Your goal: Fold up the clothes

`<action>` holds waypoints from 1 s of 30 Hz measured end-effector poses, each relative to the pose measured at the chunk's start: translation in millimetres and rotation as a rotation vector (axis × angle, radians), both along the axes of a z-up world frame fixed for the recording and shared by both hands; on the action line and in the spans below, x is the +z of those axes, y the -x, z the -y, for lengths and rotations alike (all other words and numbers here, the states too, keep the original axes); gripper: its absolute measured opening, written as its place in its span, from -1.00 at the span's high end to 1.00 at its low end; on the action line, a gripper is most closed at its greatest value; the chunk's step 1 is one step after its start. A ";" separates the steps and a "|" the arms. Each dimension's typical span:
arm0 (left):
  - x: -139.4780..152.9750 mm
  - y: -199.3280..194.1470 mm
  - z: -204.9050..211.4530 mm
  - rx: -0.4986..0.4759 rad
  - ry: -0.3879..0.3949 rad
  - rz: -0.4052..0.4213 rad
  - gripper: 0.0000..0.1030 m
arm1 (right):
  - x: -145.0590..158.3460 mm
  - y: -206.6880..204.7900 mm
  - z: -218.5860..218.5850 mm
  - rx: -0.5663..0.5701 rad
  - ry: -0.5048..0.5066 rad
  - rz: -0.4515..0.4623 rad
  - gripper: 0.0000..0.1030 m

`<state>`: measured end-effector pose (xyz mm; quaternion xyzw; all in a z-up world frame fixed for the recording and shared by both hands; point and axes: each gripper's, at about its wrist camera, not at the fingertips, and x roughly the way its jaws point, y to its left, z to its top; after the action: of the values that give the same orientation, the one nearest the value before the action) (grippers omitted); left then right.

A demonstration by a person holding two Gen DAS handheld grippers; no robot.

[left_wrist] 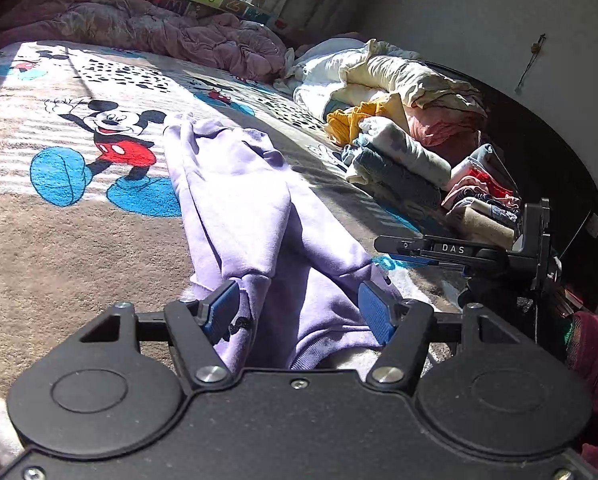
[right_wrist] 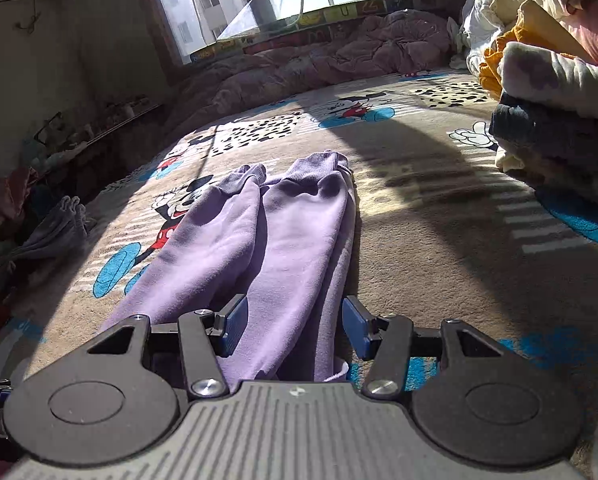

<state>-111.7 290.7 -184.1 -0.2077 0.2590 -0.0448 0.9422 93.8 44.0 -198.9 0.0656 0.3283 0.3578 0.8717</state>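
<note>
Lilac sweatpants (left_wrist: 243, 208) lie lengthwise on a Mickey Mouse blanket (left_wrist: 67, 240), legs side by side, cuffs at the far end. My left gripper (left_wrist: 299, 308) is open, its blue pads on either side of the near waistband end. In the right wrist view the pants (right_wrist: 283, 240) stretch away from me, and my right gripper (right_wrist: 295, 322) is open around the right leg near the waist. The right gripper also shows in the left wrist view (left_wrist: 471, 250), at the right of the pants.
A pile of folded and loose clothes (left_wrist: 403, 132) sits at the right of the bed, also in the right wrist view (right_wrist: 555, 80). A crumpled pink quilt (left_wrist: 139, 24) lies at the far end under the window. Loose clothes (right_wrist: 47, 228) lie off the bed's left edge.
</note>
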 end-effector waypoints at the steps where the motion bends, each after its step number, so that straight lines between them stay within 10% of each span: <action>1: 0.0 -6.5 -1.2 0.025 0.001 -0.003 0.23 | -3.2 5.2 6.8 -0.004 -0.010 -0.001 -0.04; 10: -48.2 -49.2 -2.6 0.170 0.091 -0.112 0.53 | -6.0 46.9 12.6 0.065 -0.028 0.165 0.30; 14: -55.3 -50.1 -6.5 0.195 0.148 -0.118 0.52 | -35.0 46.5 -16.7 0.128 0.133 0.159 0.40; 19: -34.6 -36.2 -5.2 0.140 0.167 -0.099 -0.08 | -40.6 56.4 -13.4 0.121 0.118 0.187 0.39; 22: -5.6 -16.7 2.9 0.089 0.033 -0.057 -0.26 | -28.4 61.2 5.6 0.114 0.050 0.172 0.37; 30: -26.2 26.5 80.3 -0.221 -0.891 -0.085 -0.55 | -26.6 117.3 46.8 0.260 0.288 0.498 -0.16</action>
<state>-138.2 210.4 -210.4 0.2447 0.3122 -0.0207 0.9177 -23.5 -2.8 -225.5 -0.1908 0.1576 0.4212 0.8725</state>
